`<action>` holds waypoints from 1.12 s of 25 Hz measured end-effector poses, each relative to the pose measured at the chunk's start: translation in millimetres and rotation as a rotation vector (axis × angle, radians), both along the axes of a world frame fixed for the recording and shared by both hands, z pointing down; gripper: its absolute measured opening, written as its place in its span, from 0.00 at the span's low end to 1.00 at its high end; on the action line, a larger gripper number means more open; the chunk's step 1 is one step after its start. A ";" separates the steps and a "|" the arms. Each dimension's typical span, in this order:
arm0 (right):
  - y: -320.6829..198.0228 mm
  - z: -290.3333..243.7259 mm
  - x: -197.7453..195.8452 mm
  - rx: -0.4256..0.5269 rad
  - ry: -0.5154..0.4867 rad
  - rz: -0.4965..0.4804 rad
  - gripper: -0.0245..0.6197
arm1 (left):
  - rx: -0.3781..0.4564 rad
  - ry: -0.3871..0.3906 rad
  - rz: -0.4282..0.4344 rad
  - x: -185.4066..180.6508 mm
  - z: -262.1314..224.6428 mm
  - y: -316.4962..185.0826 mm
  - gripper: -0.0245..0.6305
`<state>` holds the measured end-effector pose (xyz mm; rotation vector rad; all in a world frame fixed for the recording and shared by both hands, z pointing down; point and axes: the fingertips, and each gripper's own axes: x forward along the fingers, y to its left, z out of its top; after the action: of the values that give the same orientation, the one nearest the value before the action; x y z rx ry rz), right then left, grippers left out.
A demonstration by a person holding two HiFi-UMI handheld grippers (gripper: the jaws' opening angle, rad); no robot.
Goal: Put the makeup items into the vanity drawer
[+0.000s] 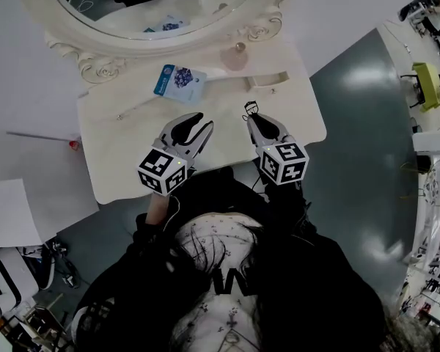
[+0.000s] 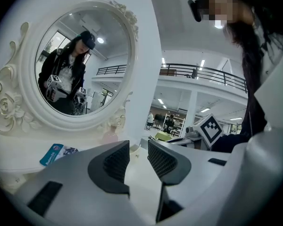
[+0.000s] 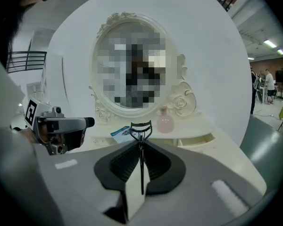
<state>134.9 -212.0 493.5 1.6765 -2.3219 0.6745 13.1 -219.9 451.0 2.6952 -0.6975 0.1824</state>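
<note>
My right gripper (image 3: 141, 147) is shut on a black eyelash curler (image 3: 141, 130), whose curved head sticks out past the jaws toward the vanity. In the head view that gripper (image 1: 251, 117) hovers over the tabletop just in front of the open drawer (image 1: 270, 79). The drawer (image 3: 196, 139) shows as a shallow cream tray at right. A blue packet (image 1: 178, 81) lies flat near the mirror base, and a pink bottle (image 1: 238, 56) stands beside it. My left gripper (image 1: 199, 123) is open with nothing between its pads (image 2: 117, 161), over the table's front half.
The cream vanity table (image 1: 132, 152) carries an oval mirror (image 1: 158, 6) with a carved frame at the back. White boards and paper lie on the floor at left (image 1: 11, 211). Grey floor and shelving sit at right (image 1: 433, 86).
</note>
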 end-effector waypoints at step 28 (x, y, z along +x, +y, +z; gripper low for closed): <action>-86.9 64.6 115.9 -0.002 0.621 -0.482 0.10 | 0.034 -0.066 -0.117 46.0 0.2 -0.5 0.22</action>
<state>250.9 -298.9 558.1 1.0404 -2.1112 0.0422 59.1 -220.3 451.2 2.6817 -0.8829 0.2330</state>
